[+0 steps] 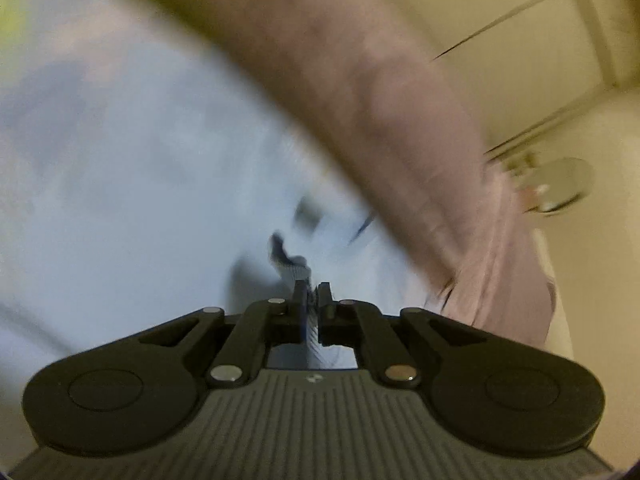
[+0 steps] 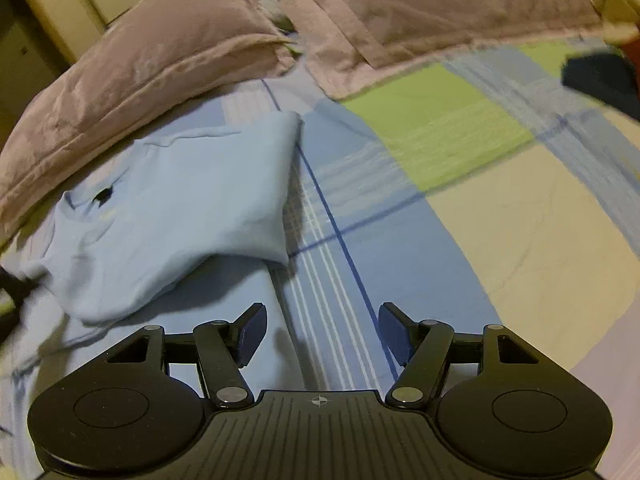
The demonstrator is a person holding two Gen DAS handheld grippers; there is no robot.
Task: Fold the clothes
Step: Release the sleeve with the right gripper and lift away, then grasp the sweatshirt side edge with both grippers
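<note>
While left tool [image 1: 313, 294] pinches shirt [image 1: 140, 168] (blurred), right tool [image 2: 322, 330] agape

light-blue shirt [image 2: 168, 216] | partly folded, rumpled | on checked bed sheet [image 2: 460, 216], below pillow [image 2: 152, 60]

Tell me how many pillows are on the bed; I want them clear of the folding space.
2. One mauve pillow lies at the upper left, just behind the light blue shirt. The other pillow lies at the top centre-right. More could sit outside the frame.
</note>
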